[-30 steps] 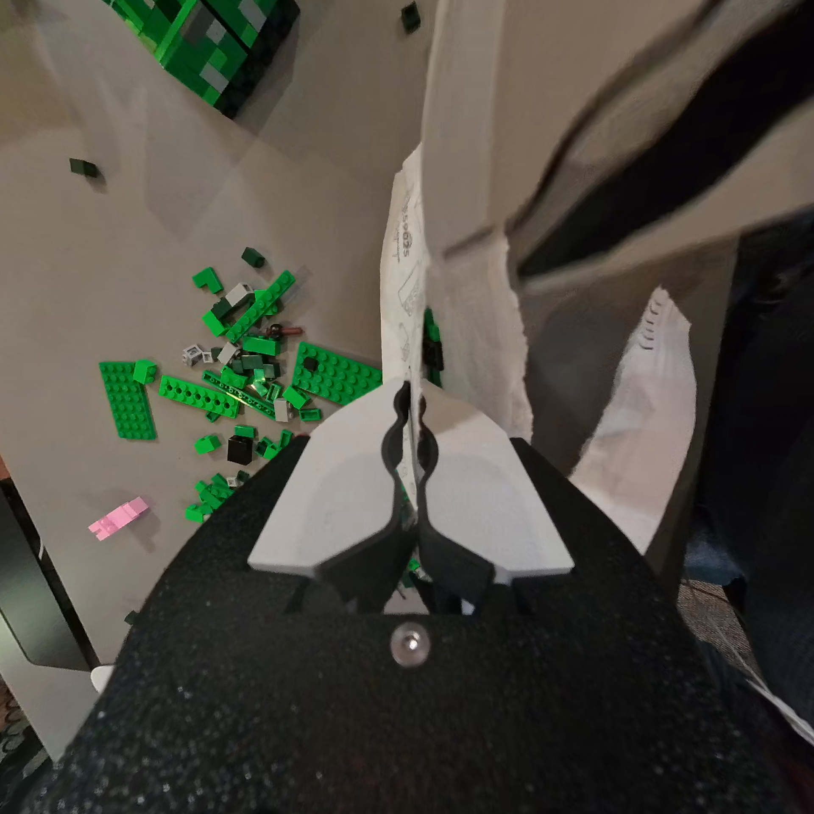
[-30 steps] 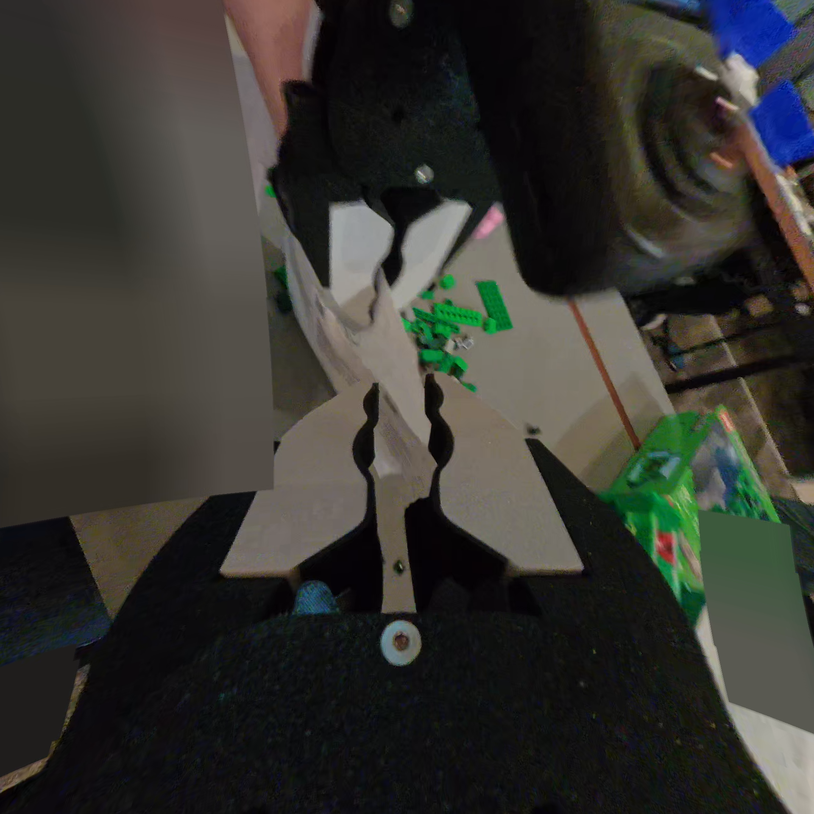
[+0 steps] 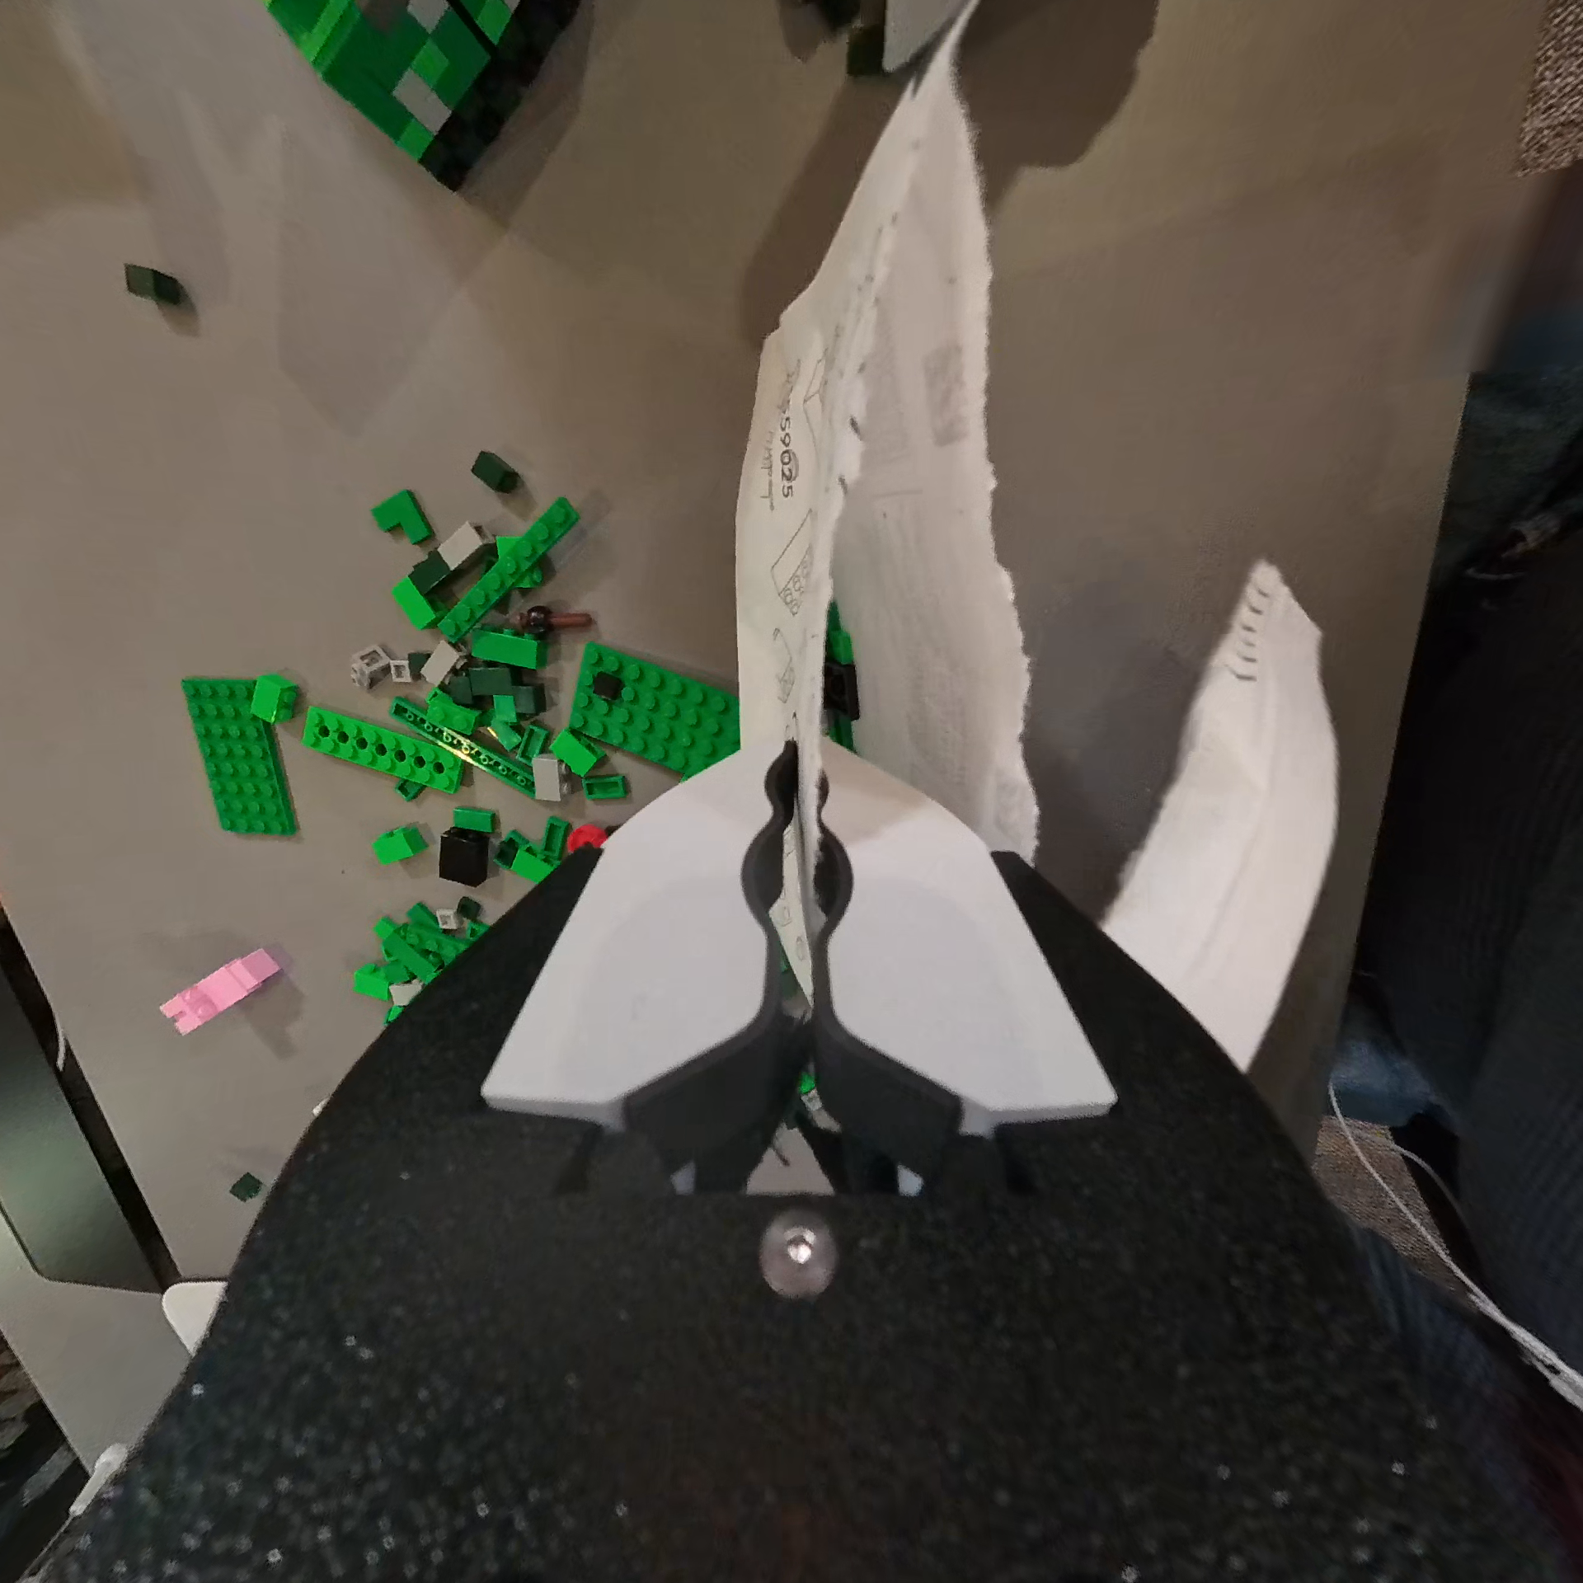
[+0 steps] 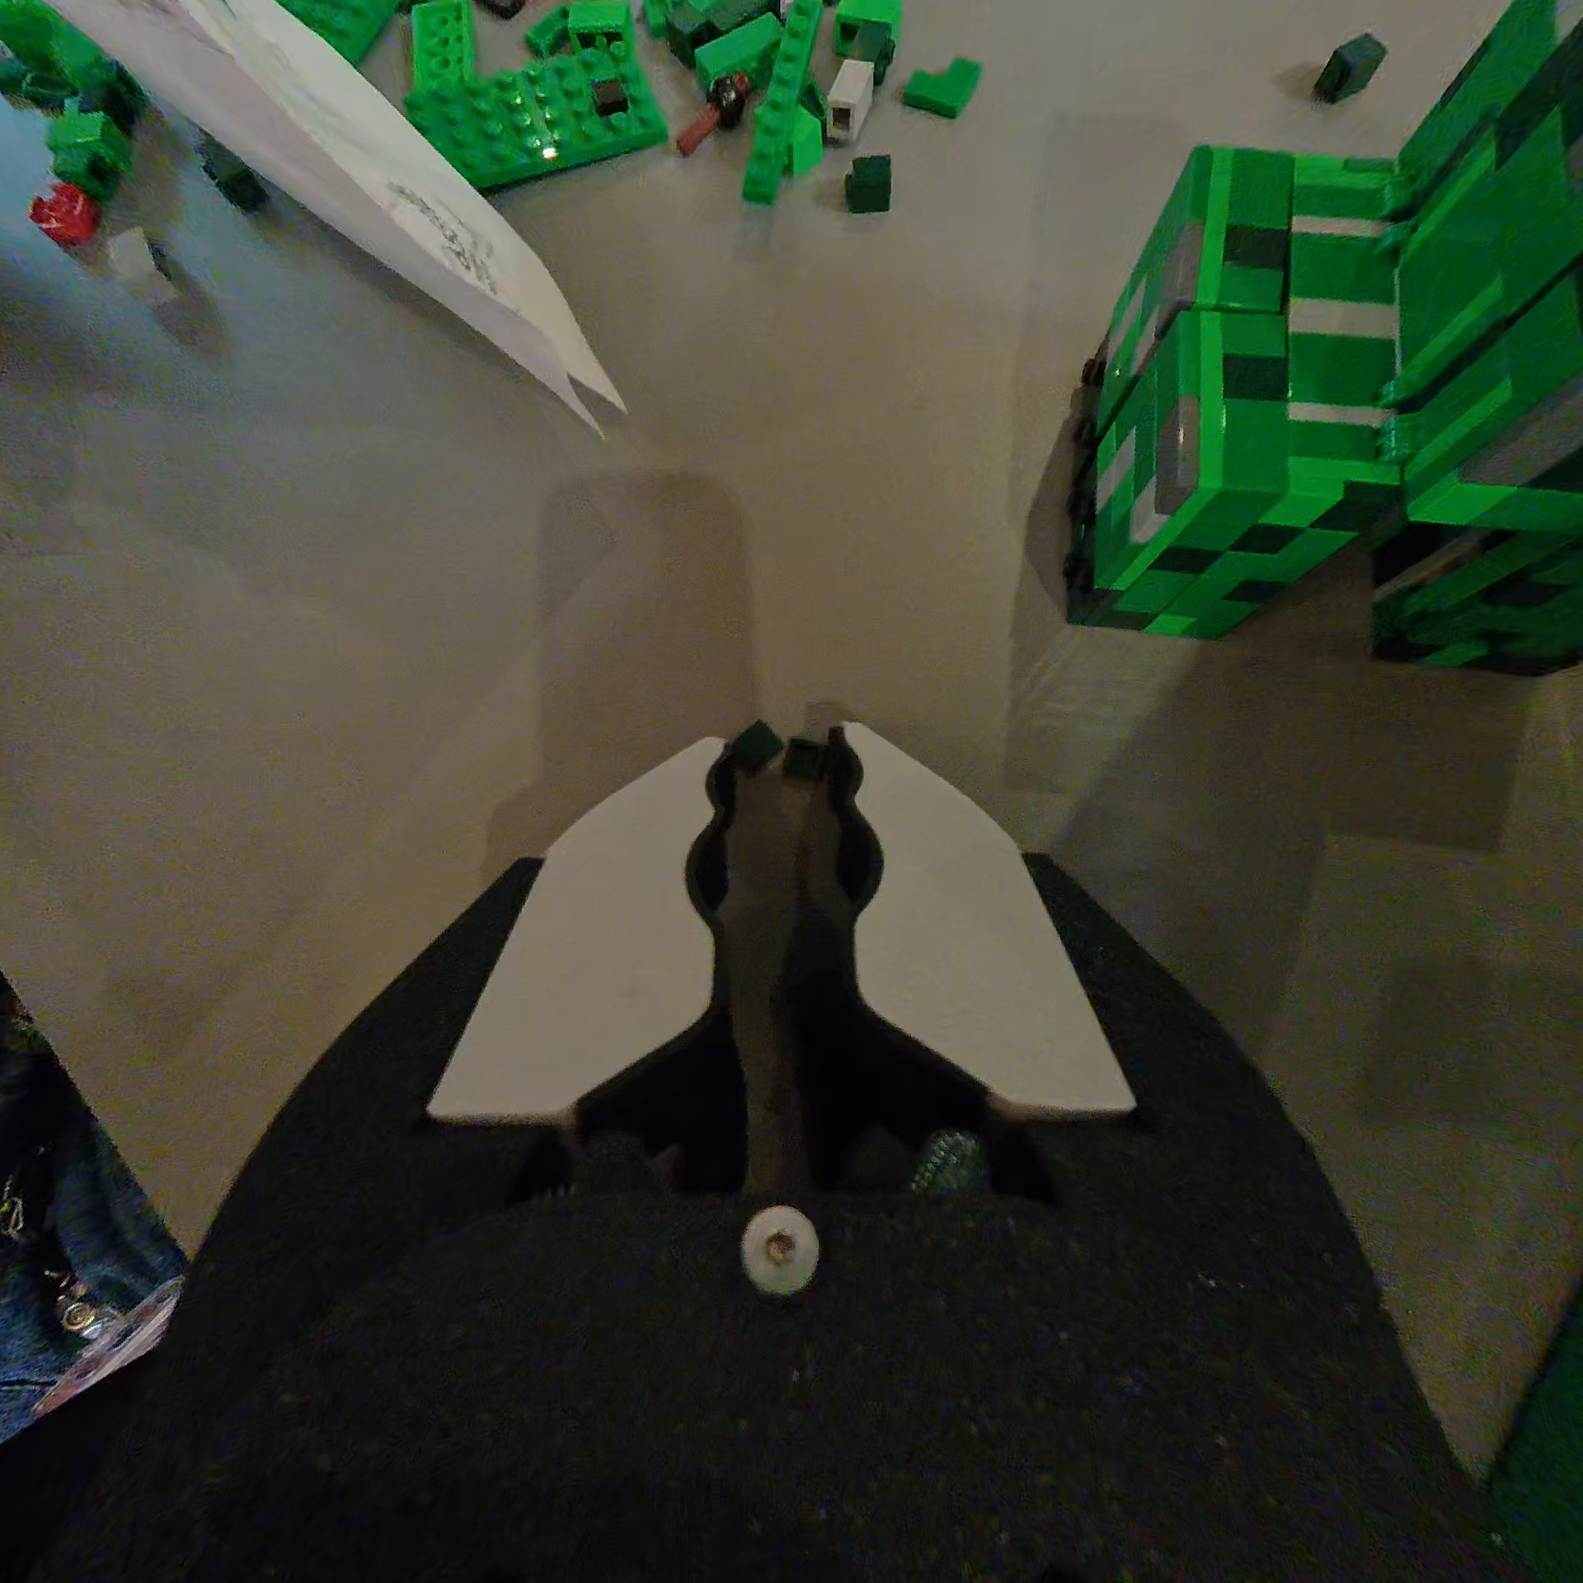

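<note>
My left gripper (image 3: 801, 758) is shut on a torn white paper bag (image 3: 908, 514) with printed line drawings and holds it up above the grey table (image 3: 257, 385). The bag's free corner hangs into the right wrist view (image 4: 360, 146). My right gripper (image 4: 784, 737) is low over the table (image 4: 343, 685), its jaws a narrow gap apart. Two small dark green bricks (image 4: 754, 743) (image 4: 807, 759) sit at its fingertips, in that gap. Nothing else is in it.
A heap of loose green bricks and plates (image 3: 480, 702) lies left of the bag, also in the right wrist view (image 4: 531, 111). A built green block model (image 4: 1285, 411) stands to the right. A pink piece (image 3: 218, 998) and a second white paper scrap (image 3: 1225, 814) lie near table edges. My hands' fingertips stand some 20 cm from each other. The pink piece (image 3: 218, 998) is about 30 cm from my left fingertips.
My right gripper has left the paper bag and come down to the table by the two dark green bricks. My left gripper still holds the bag, now hanging free.
</note>
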`<state>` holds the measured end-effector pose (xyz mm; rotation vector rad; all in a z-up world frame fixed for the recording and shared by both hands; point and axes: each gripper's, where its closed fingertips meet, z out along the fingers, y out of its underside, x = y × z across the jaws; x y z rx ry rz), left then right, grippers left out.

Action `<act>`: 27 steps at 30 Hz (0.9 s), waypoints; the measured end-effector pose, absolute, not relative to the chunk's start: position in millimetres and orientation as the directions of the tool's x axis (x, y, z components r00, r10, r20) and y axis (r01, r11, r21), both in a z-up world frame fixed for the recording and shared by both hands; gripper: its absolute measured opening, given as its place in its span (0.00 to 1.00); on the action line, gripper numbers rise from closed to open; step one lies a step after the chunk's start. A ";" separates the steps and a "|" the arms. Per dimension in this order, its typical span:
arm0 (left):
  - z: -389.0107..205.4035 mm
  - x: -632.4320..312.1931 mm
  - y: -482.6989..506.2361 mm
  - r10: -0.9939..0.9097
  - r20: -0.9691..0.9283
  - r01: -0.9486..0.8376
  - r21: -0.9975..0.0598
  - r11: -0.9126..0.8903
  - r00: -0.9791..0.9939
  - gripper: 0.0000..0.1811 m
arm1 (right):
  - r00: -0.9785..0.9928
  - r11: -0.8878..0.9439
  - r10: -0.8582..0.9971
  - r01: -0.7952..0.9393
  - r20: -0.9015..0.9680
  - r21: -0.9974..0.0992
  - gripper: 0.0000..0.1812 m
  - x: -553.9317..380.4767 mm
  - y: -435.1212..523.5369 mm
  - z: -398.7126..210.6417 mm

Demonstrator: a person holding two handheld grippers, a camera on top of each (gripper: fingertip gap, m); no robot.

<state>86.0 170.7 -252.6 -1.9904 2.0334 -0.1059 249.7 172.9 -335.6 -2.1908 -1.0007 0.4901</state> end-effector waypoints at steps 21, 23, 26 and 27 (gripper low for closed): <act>-253.3 86.0 171.2 -0.988 -0.155 -0.967 -0.253 0.040 0.000 0.00 | 0.596 -0.412 0.802 0.501 -0.041 -0.761 0.05 236.5 167.6 -315.6; -253.8 86.4 171.9 -0.988 -0.153 -0.967 -0.254 0.036 0.003 0.00 | 0.562 -0.344 0.826 0.446 -0.041 -0.826 0.05 222.6 162.6 -285.5; -255.1 87.0 172.1 -0.988 -0.151 -0.968 -0.250 0.036 0.002 0.00 | 0.495 -0.164 0.868 0.358 0.038 -0.919 0.05 193.3 150.2 -227.8; -255.4 87.1 171.6 -0.989 -0.151 -0.968 -0.247 0.038 0.000 0.00 | 0.469 -0.078 0.877 0.349 0.102 -0.934 0.05 181.2 144.4 -210.3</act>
